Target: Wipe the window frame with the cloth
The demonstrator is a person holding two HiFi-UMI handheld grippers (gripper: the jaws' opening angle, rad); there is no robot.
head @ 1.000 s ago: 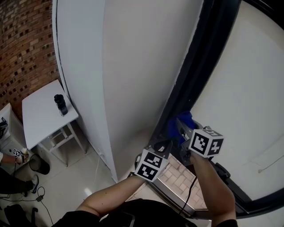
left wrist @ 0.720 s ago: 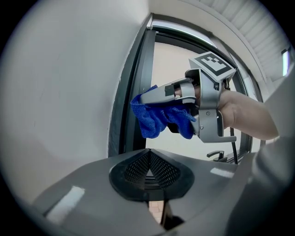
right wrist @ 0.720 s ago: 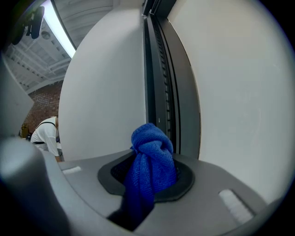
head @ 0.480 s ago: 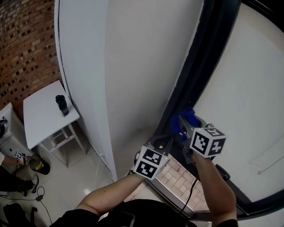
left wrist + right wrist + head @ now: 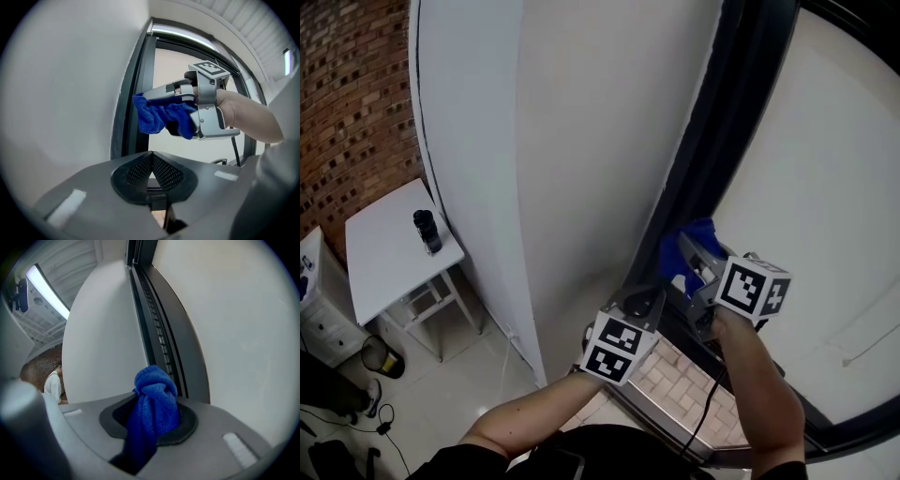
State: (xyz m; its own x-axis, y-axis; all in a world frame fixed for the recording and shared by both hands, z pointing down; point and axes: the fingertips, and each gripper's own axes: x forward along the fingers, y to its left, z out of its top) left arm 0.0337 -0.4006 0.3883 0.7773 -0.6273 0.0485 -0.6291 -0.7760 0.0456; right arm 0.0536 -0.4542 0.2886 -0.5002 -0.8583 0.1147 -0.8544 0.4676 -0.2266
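Note:
A blue cloth (image 5: 686,251) is bunched between the jaws of my right gripper (image 5: 692,259), which is shut on it. The cloth (image 5: 154,404) sticks out past the jaws and lies against the dark window frame (image 5: 722,141). In the right gripper view the frame (image 5: 161,333) runs up and away, with its ribbed track just beyond the cloth. My left gripper (image 5: 639,302) sits lower and to the left, shut with nothing in it. The left gripper view shows its pads (image 5: 151,171) closed together, and the cloth (image 5: 161,117) and right gripper (image 5: 140,98) above them at the frame (image 5: 138,93).
A white wall panel (image 5: 534,141) stands left of the frame and pale glass (image 5: 834,187) right of it. A small white table (image 5: 389,253) with a dark object (image 5: 427,231) stands far below on the left, before a brick wall (image 5: 347,103). A person (image 5: 54,383) stands in the distance.
My right gripper has slid a little up and to the right along the frame with the cloth. The left gripper has stayed almost in place.

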